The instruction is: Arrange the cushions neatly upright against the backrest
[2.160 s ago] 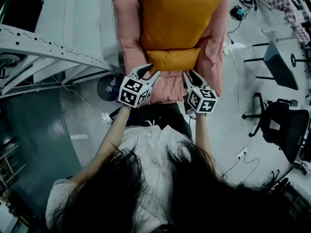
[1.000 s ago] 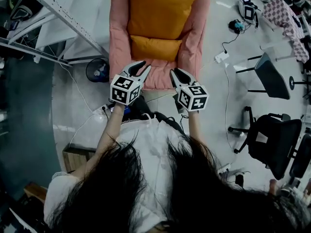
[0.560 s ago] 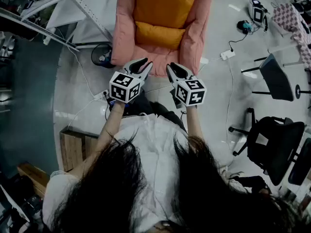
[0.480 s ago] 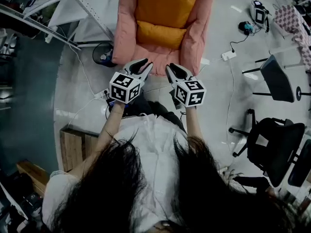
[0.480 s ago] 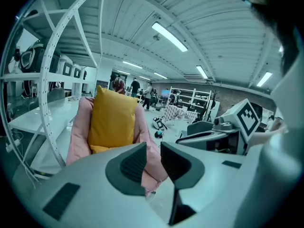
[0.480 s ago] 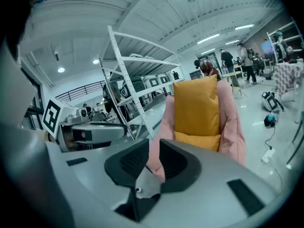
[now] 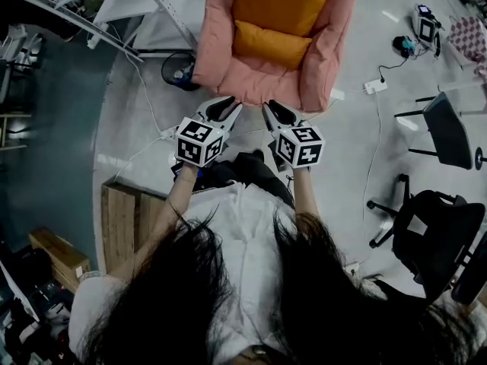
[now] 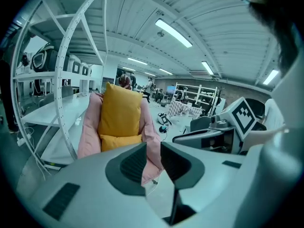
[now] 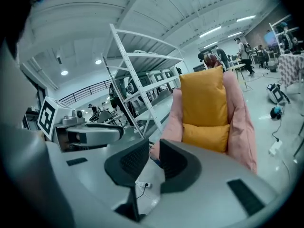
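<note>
Cushions sit in the pink armchair (image 7: 217, 48) at the top middle of the head view. The large orange cushion (image 7: 285, 2) stands upright against the backrest. The small orange cushion (image 7: 272, 44) lies across the seat in front of it, touching its lower edge. Both are tucked between the chair's two padded arms.

My left tongs (image 7: 230, 106) and right tongs (image 7: 272, 109) hang side by side in the middle of the frame, just below the chair's front edge and clear of it. They point toward the chair. In each gripper view the jaws stand slightly apart, released, with only the chair and the floor showing through the narrow gap. Neither pair grasps anything.

Pale grey floor (image 7: 358, 158) runs all round the chair. A white shelving rack (image 7: 163, 2) slants across the upper left, close beside the chair. A wooden crate (image 7: 125, 219) stands at the left, near my left arm. At the lower right is a black office chair (image 7: 434, 226). A white power strip (image 7: 373, 87) with its cable lies on the floor to the right of the armchair.
</note>
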